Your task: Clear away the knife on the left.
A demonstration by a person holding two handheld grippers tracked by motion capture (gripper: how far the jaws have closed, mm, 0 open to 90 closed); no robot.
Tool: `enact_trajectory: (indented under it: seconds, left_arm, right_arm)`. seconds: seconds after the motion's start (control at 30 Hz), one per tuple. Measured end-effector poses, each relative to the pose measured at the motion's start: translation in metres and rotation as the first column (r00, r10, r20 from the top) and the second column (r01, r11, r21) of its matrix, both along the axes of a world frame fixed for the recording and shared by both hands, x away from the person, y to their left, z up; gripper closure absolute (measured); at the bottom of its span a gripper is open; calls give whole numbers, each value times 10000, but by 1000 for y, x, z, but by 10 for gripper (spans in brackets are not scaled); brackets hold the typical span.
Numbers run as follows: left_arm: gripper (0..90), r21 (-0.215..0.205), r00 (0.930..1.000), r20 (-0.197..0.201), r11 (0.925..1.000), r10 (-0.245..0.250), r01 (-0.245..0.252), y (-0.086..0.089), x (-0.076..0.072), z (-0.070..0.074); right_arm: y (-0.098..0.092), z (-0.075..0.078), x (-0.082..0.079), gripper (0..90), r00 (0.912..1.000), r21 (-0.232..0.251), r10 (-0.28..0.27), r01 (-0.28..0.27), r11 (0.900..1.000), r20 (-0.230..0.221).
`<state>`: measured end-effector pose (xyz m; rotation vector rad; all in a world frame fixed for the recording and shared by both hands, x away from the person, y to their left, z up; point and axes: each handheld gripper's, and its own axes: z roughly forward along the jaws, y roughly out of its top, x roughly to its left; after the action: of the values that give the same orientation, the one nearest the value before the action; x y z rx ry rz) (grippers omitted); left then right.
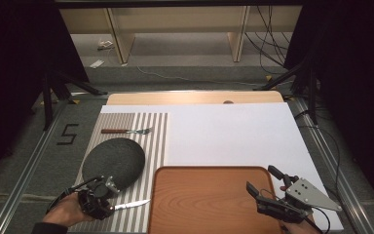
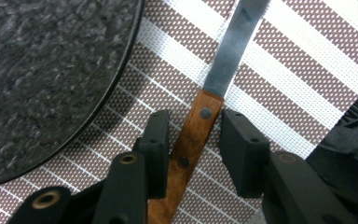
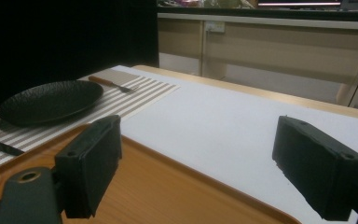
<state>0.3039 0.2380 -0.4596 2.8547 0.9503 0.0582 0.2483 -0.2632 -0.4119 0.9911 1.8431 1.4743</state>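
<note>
Left gripper (image 2: 193, 140) low over striped placemat (image 1: 153, 126), jaws spread, straddling knife (image 2: 200, 116) handle, not yet pinching. Knife lies flat just beside black plate (image 1: 113, 161), near mat's front edge. Judged light, stiff; steel blade slippery, riveted wooden handle better hold. Long axis crosswise; blade tip points toward wooden tray (image 1: 209, 200). Right gripper (image 1: 264, 187) over tray's right edge, jaws wide apart, empty.

Knife (image 2: 200, 126) between my left jaws: brown wood handle with metal rivets, smooth steel blade. Placemat (image 2: 279, 84) is woven mesh cloth, striped. Plate (image 2: 46, 74) matt black, rough pebbled surface. Tray (image 1: 209, 200) smooth varnished wood. My jaw pads (image 3: 91, 163) matt black plastic
</note>
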Motion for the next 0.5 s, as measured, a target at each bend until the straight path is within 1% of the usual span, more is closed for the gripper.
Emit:
enact_trajectory:
  seconds: [0.13,0.17,0.2,0.27,0.37,0.4,0.47,0.5]
  left_arm:
    - [681,94,9998,-118,9999,-132,133,-3,1,0]
    - [706,100,9998,-157,9998,-151,153,-3,2,0]
    - [719,146,9997,-83,9996,-243,244,-3,2,0]
    - [754,132,9994,-146,9995,-301,303,-3,2,1]
    - [760,90,9994,-128,9995,-318,319,-2,1,1]
    - [763,152,9990,-79,9989,-431,432,-3,1,1]
    - [764,175,9989,-55,9988,-464,465,-4,1,1]
    - [765,267,9987,-19,9984,-501,502,-4,1,1]
  right_arm:
    - [0,0,0,166,10000,12,9,-9,10000,8]
    - [0,0,0,166,10000,12,6,-6,10000,8]
    - [0,0,0,167,10000,17,3,-3,10000,3]
    - [0,0,0,166,10000,15,8,-8,10000,4]
    - [0,0,0,166,10000,4,14,-14,10000,4]
    - [0,0,0,167,10000,1,9,-9,10000,4]
    - [0,0,0,167,10000,6,12,-12,10000,-1]
    - [0,0,0,167,10000,9,9,-9,10000,-4]
